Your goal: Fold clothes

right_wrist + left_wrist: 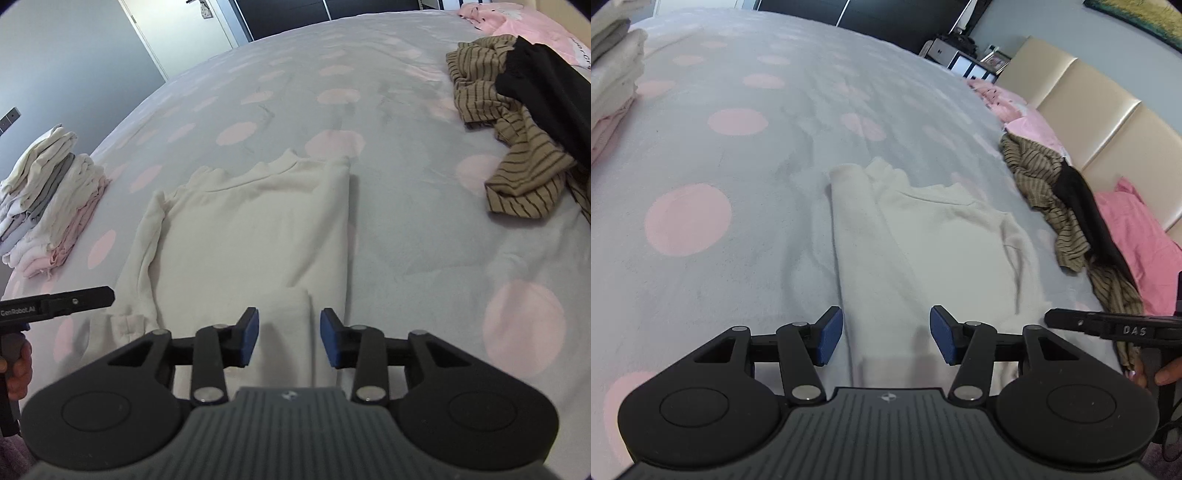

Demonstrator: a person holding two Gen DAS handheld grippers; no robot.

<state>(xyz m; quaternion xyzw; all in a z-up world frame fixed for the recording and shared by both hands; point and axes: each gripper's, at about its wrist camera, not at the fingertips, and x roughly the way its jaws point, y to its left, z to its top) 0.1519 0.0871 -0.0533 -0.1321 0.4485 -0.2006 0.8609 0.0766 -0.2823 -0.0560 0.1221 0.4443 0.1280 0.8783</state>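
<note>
A cream long-sleeved top (pixel 923 236) (pixel 251 229) lies flat on the bed, collar away from me, with both sleeves folded inward along its sides. My left gripper (pixel 886 334) hovers open over the top's near left edge, nothing between its blue pads. My right gripper (pixel 289 338) stands open above the near right part of the top, over a folded sleeve end (pixel 291 314); the pads press on nothing. Each gripper shows at the edge of the other's view, held by a hand (pixel 1160 373) (pixel 18 369).
The bed has a grey cover with pink dots (pixel 738 184) (pixel 424 229). A stack of folded clothes (pixel 51 206) (pixel 613 85) sits at the left. A heap of striped brown and black garments (pixel 517 110) (pixel 1060 206) lies at the right, by pink pillows (pixel 1130 236) and a padded headboard (pixel 1108 118).
</note>
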